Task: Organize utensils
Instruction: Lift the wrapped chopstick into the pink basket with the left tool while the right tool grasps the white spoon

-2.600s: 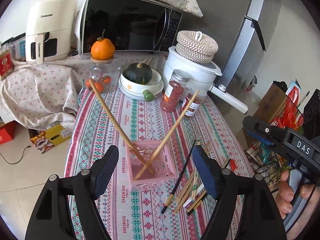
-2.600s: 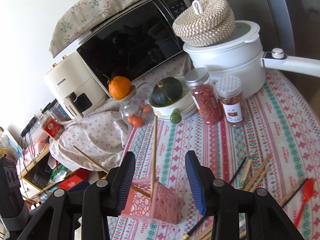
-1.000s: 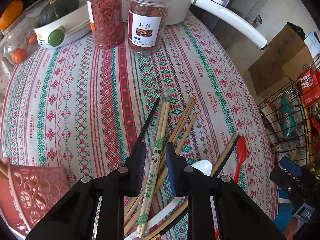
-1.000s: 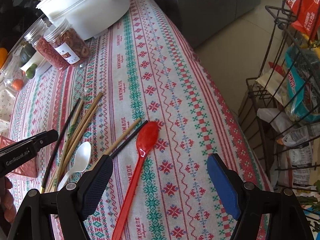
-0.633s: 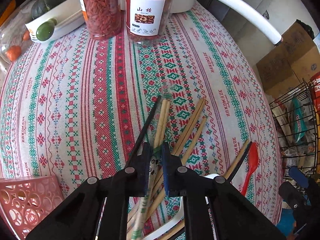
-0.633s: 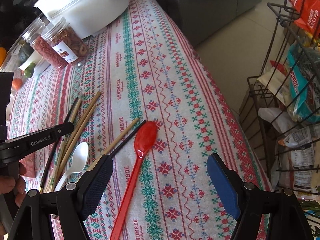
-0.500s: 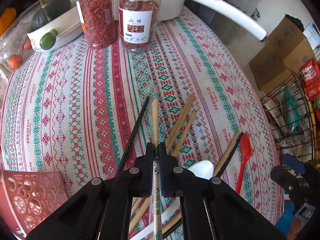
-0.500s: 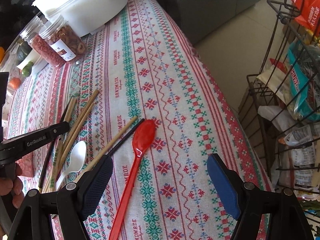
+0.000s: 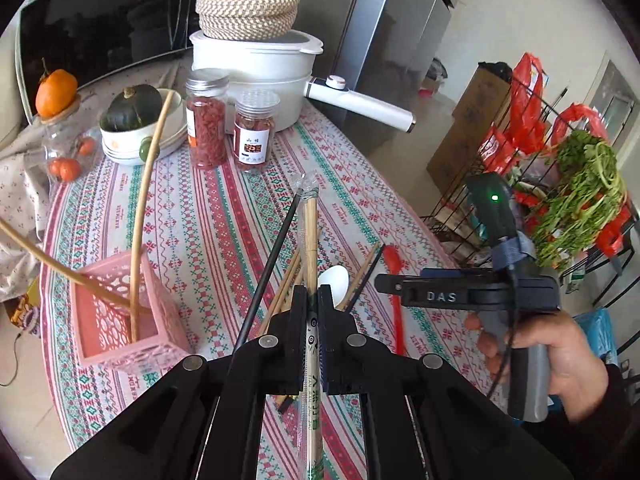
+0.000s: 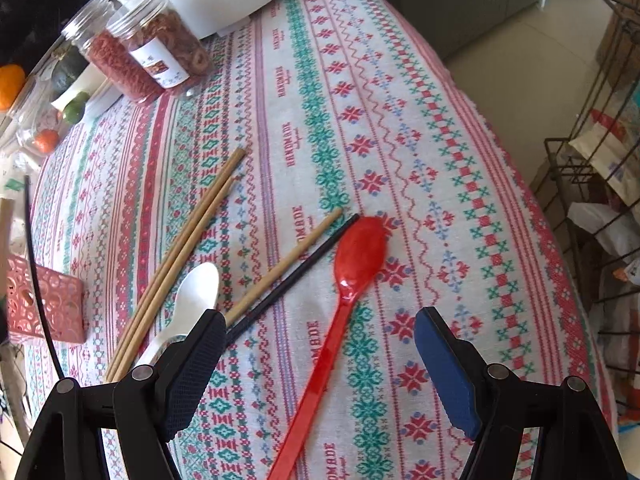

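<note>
My left gripper (image 9: 313, 300) is shut on a plastic-wrapped pair of wooden chopsticks (image 9: 310, 236) and holds it lifted above the table; a black chopstick (image 9: 272, 264) rises beside it. A pink lattice basket (image 9: 120, 320) at left holds two long wooden chopsticks (image 9: 146, 184). My right gripper (image 10: 316, 348) is open and empty, low over a red plastic spoon (image 10: 348, 280). A white spoon (image 10: 192, 296), wooden chopsticks (image 10: 188, 248) and a black chopstick (image 10: 296, 272) lie on the tablecloth.
Two jars (image 9: 228, 132), a white pot with a long handle (image 9: 256, 76), a bowl with a squash (image 9: 132, 116) and a microwave (image 9: 100, 28) stand at the back. A wire rack (image 9: 560, 184) with bags and greens stands to the right, off the table edge.
My left gripper closed on the wrapped chopsticks and lifted them off the table, tilting up. My right gripper moved lower and closer over the red spoon, staying open.
</note>
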{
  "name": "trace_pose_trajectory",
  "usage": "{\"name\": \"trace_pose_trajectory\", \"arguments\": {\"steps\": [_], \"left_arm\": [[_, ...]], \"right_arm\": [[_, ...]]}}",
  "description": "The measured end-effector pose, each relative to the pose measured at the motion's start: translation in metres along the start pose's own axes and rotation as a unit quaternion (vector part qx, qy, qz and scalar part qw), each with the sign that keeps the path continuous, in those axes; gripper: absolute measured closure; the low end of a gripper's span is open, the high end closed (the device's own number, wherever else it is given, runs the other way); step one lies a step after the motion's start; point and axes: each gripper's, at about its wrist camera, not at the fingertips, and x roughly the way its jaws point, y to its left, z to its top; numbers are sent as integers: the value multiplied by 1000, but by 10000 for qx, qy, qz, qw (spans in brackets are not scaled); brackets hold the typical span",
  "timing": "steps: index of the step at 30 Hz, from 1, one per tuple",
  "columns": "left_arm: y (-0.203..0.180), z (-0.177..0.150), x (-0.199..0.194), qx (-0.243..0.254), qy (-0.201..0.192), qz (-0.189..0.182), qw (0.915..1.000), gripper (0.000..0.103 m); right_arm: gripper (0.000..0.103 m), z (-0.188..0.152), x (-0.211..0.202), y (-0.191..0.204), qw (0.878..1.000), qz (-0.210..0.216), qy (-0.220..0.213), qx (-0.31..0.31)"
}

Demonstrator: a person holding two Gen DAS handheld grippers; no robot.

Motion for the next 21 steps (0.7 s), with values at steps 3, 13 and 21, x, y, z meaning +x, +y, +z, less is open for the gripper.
{"name": "trace_pose_trajectory", "arguments": {"steps": [3, 13, 21], "left_arm": [[10, -18, 1, -111, 174, -260, 9994, 98], [21, -62, 43, -379, 1372, -738, 9871, 98], [21, -51, -16, -279, 269, -584, 9975, 98]], "right_arm": [[22, -1, 7, 9, 9999, 90, 119, 10], [28, -1, 8, 10, 9985, 307, 128, 439], [54, 2, 15, 20, 9967, 638, 125, 479]]}}
